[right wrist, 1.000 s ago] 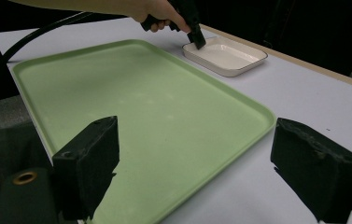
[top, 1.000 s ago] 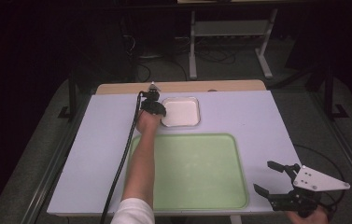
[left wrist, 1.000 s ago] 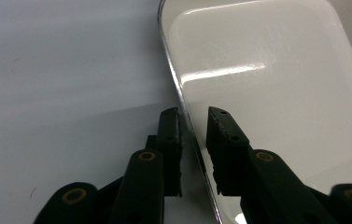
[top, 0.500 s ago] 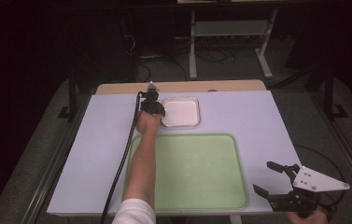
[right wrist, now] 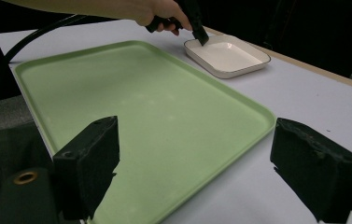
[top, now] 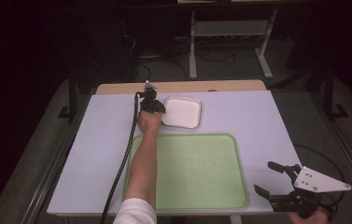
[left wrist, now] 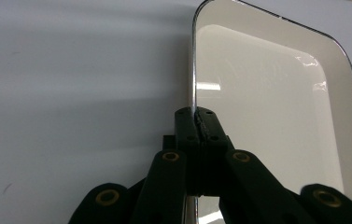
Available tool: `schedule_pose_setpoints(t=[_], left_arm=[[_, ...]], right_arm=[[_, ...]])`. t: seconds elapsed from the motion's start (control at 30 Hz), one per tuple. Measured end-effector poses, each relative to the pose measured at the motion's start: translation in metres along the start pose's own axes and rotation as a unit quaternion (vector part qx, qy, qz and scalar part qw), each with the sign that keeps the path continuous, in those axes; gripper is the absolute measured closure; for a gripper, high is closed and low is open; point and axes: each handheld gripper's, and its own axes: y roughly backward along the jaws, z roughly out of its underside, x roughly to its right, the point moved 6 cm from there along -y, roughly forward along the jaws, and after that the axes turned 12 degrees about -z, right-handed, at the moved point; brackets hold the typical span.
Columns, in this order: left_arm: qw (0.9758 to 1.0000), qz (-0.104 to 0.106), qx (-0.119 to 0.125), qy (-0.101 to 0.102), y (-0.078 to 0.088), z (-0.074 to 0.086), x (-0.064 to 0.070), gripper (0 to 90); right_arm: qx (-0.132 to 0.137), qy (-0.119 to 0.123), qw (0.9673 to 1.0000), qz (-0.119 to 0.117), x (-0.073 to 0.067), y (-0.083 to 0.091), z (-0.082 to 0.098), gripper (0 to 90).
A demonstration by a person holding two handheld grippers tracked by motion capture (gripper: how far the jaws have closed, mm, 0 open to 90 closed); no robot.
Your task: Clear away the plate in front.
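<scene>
the dish [top: 183, 112] sits on the table [top: 267, 121] at twelve o'clock from the tray [top: 197, 172], just beyond its far edge. the left gripper [top: 157, 111] is at the dish's nine o'clock rim, clamped on it. the right gripper [top: 269, 179] hangs at the tray's four o'clock corner, well apart from the dish.

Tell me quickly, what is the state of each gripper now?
Left gripper: has just been closing, now shut on the rim of the white dish.
Right gripper: open, holding nothing.
</scene>
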Motion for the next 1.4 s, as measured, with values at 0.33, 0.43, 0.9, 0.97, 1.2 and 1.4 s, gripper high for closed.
schedule_pose_setpoints(t=[0.33, 0.43, 0.9, 0.97, 1.2, 1.4], left_arm=[[0.9994, 0.007, 0.028, 0.021, 0.019, -0.007, -0.005, 89.2], [0.9989, 0.012, 0.035, 0.028, 0.025, -0.008, -0.008, 89.2], [0.9957, 0.040, 0.053, 0.065, 0.047, -0.007, -0.019, 89.2], [0.9954, 0.043, 0.054, 0.066, 0.049, -0.006, -0.020, 89.2], [0.9943, 0.058, 0.053, 0.072, 0.056, -0.001, -0.023, 89.2], [0.9927, 0.069, 0.059, 0.079, 0.066, 0.005, -0.025, 89.2]], right_arm=[[0.000, 0.000, 1.0000, 0.002, 0.000, 0.000, 0.000, 14.7], [0.001, -0.001, 1.0000, 0.001, 0.000, 0.000, 0.000, 14.7], [0.000, 0.000, 1.0000, 0.004, 0.000, 0.000, 0.000, 14.7], [0.000, -0.001, 1.0000, 0.003, 0.000, 0.000, 0.000, 14.7], [0.000, -0.002, 1.0000, 0.004, 0.000, 0.000, 0.000, 14.7], [0.000, -0.003, 1.0000, 0.005, 0.000, 0.000, 0.000, 14.7]])
